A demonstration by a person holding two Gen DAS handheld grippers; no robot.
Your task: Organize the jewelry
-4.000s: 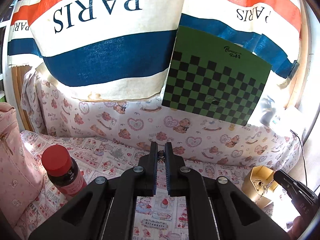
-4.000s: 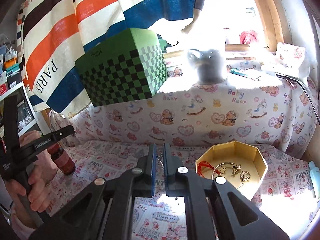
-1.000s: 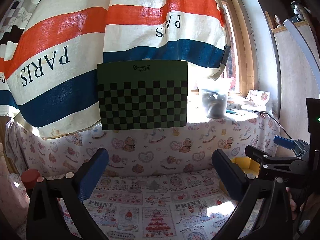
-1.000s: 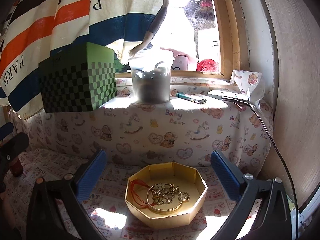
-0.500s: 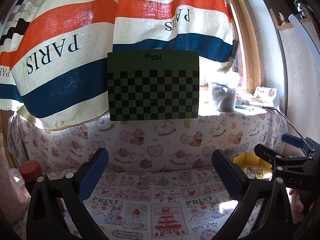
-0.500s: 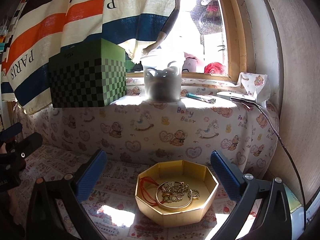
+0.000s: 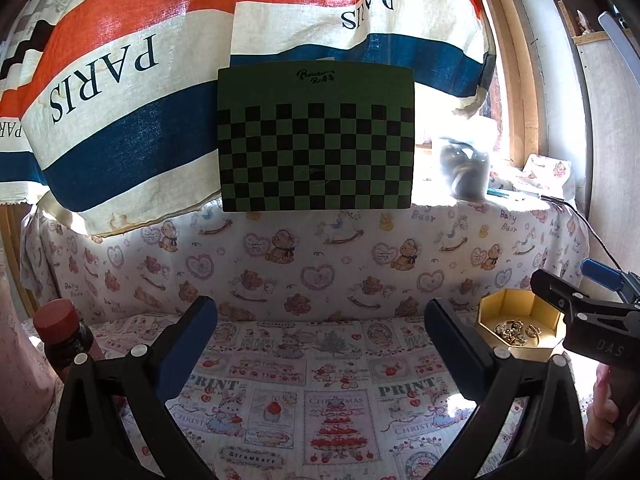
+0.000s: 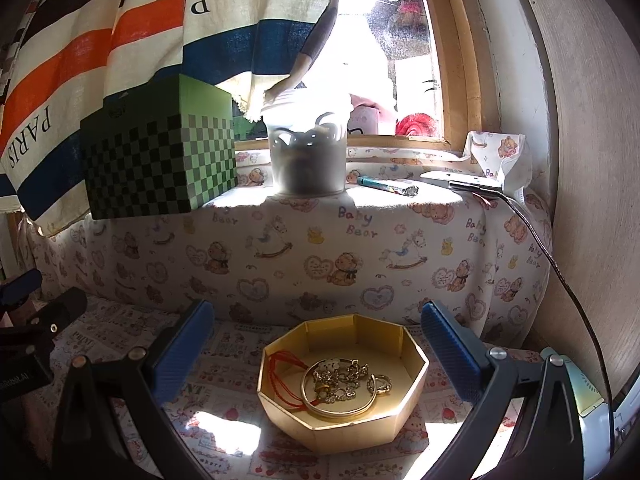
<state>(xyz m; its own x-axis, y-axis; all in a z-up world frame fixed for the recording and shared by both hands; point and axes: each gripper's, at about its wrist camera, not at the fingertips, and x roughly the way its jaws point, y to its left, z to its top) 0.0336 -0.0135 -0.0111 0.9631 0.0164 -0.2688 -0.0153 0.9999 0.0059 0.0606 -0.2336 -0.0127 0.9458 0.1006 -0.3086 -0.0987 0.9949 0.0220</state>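
Observation:
A gold octagonal box [image 8: 416,376] sits on the printed cloth and holds a gold bangle [image 8: 340,408], a chain bracelet [image 8: 340,372], a ring [image 8: 382,384] and a red cord [image 8: 280,376]. My right gripper [image 8: 316,340] is open and empty, its blue pads either side of the box and just short of it. My left gripper [image 7: 320,332] is open and empty over bare cloth. In the left wrist view the box [image 7: 516,304] lies at the right, partly behind the right gripper.
A green checkered box [image 8: 160,152] and a frosted cup [image 8: 306,160] stand on the covered ledge, with a pen [image 8: 386,186] and a cabled device [image 8: 464,182]. A red-capped bottle [image 7: 60,332] stands at the left. A striped curtain hangs behind.
Both grippers have opened wide from shut over four seconds. In the last second the right gripper came a little closer to the gold box; the left view shifted slightly.

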